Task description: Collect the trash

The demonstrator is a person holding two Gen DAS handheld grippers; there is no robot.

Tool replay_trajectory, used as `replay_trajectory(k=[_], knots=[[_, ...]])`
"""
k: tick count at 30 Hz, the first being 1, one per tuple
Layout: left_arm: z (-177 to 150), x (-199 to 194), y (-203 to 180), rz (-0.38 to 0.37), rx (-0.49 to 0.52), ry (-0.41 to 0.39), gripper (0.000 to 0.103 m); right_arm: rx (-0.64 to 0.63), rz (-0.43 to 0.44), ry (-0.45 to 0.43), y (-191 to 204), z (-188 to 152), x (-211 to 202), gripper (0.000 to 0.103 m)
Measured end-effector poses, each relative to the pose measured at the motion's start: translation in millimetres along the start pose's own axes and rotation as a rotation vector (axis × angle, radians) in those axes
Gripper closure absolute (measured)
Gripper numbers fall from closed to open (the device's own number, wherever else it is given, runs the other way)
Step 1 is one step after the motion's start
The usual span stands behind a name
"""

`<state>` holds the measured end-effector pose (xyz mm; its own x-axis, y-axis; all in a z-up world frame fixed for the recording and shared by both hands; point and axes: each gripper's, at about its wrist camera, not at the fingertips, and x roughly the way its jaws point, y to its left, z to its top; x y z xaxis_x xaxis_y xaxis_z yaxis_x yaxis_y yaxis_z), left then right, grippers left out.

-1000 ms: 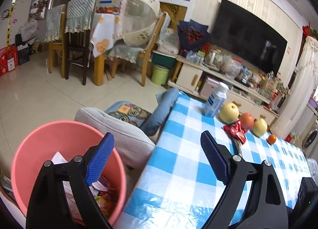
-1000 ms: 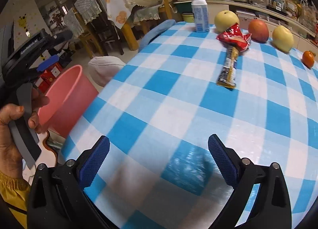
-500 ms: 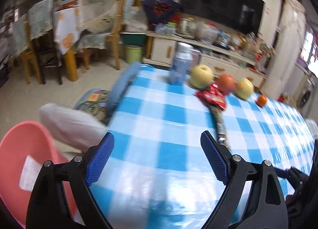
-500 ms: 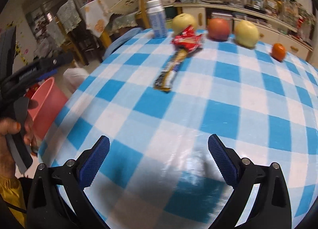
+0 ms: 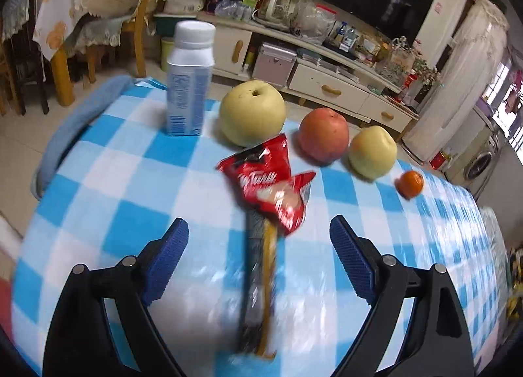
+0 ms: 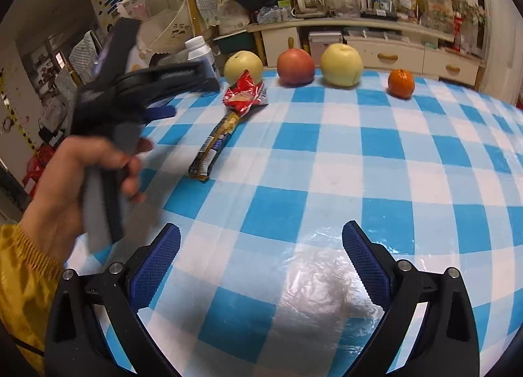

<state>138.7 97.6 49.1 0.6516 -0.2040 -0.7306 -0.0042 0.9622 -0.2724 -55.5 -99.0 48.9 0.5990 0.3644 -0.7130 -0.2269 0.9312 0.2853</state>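
A red crumpled snack wrapper (image 5: 271,180) and a long dark-and-gold bar wrapper (image 5: 260,282) lie on the blue-and-white checked table (image 5: 114,200). My left gripper (image 5: 258,249) is open and empty, hovering over the bar wrapper, which runs between its fingers. In the right wrist view the same red wrapper (image 6: 243,94) and bar wrapper (image 6: 215,145) lie at the table's left, with the left gripper's body above them at the left. My right gripper (image 6: 261,262) is open and empty over bare tablecloth.
A white-and-blue bottle (image 5: 189,79), a yellow pear (image 5: 251,112), a red apple (image 5: 323,138), a second yellow fruit (image 5: 372,151) and a small orange (image 5: 410,184) stand in a row behind the wrappers. Chairs and a TV cabinet lie beyond.
My left gripper swung from above the pink bin over to the table and now sits over the bar wrapper. The right gripper's view turned toward the fruit row.
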Motion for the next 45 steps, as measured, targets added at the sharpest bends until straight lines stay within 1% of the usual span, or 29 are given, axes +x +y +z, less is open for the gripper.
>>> replay_trajectory(k=[2, 3, 5, 7, 8, 10, 11, 12, 13, 14, 16, 17, 18, 20, 21, 24, 28, 30, 32, 34, 37, 41, 42, 45], knots=[[11, 20, -3, 0.01, -0.046, 0.023, 0.014, 0.032, 0.027, 0.002, -10, 1, -3, 0.005], [16, 32, -4, 0.009, -0.08, 0.04, 0.014, 0.036, 0.028, -0.001, -12, 1, -5, 0.005], [23, 49, -6, 0.014, -0.114, 0.062, 0.014, 0.042, 0.026, -0.005, -17, 1, -8, 0.005], [29, 67, -12, 0.078, -0.103, 0.084, 0.016, 0.05, 0.032, -0.003, -22, 1, -9, 0.005], [31, 74, -14, 0.098, -0.103, 0.098, 0.017, 0.053, 0.033, -0.003, -22, 1, -11, 0.005], [34, 81, -14, 0.086, -0.117, 0.101, 0.019, 0.054, 0.034, 0.0, -25, 1, -12, 0.005], [35, 83, -16, 0.084, -0.112, 0.101, 0.023, 0.055, 0.036, 0.0, -25, 1, -13, 0.005], [36, 84, -19, 0.086, -0.096, 0.104, 0.03, 0.06, 0.039, 0.0, -27, 1, -13, 0.005], [36, 84, -23, 0.081, -0.071, 0.106, 0.035, 0.065, 0.042, 0.001, -28, 1, -14, 0.005], [36, 83, -26, 0.084, -0.052, 0.109, 0.037, 0.07, 0.044, 0.001, -29, 1, -15, 0.005], [33, 81, -33, 0.099, -0.01, 0.112, 0.039, 0.085, 0.049, -0.004, -33, 1, -18, 0.005], [31, 80, -34, 0.1, 0.004, 0.115, 0.042, 0.092, 0.051, -0.007, -34, 1, -19, 0.005], [29, 81, -38, 0.097, 0.019, 0.13, 0.042, 0.097, 0.051, -0.01, -35, 1, -20, 0.005], [22, 79, -43, 0.075, 0.049, 0.141, 0.042, 0.111, 0.044, -0.019, -39, 1, -23, 0.005], [17, 78, -46, 0.059, 0.067, 0.155, 0.044, 0.117, 0.039, -0.022, -41, 1, -24, 0.005], [-1, 75, -63, 0.052, 0.179, 0.169, 0.047, 0.142, 0.021, -0.035, -49, 2, -27, 0.005], [-33, 56, -88, -0.039, 0.288, 0.203, 0.047, 0.169, -0.008, -0.06, -62, 3, -33, 0.005], [-48, 46, -98, -0.071, 0.327, 0.214, 0.047, 0.188, -0.014, -0.07, -70, 4, -35, 0.005], [-68, 36, -106, -0.147, 0.347, 0.26, 0.047, 0.21, -0.021, -0.083, -79, 6, -37, 0.005], [-89, 21, -115, -0.169, 0.403, 0.262, 0.047, 0.225, -0.023, -0.093, -87, 7, -38, 0.005], [-111, 1, -119, -0.265, 0.412, 0.299, 0.047, 0.23, -0.021, -0.079, -92, 7, -34, 0.005], [-124, -25, -107, -0.36, 0.394, 0.311, 0.046, 0.214, 0.002, -0.05, -89, 8, -26, 0.005], [-124, -31, -102, -0.361, 0.393, 0.3, 0.046, 0.208, 0.006, -0.043, -88, 8, -23, 0.005], [-126, -53, -80, -0.309, 0.367, 0.248, 0.04, 0.192, 0.021, -0.005, -81, 8, -12, 0.005]])
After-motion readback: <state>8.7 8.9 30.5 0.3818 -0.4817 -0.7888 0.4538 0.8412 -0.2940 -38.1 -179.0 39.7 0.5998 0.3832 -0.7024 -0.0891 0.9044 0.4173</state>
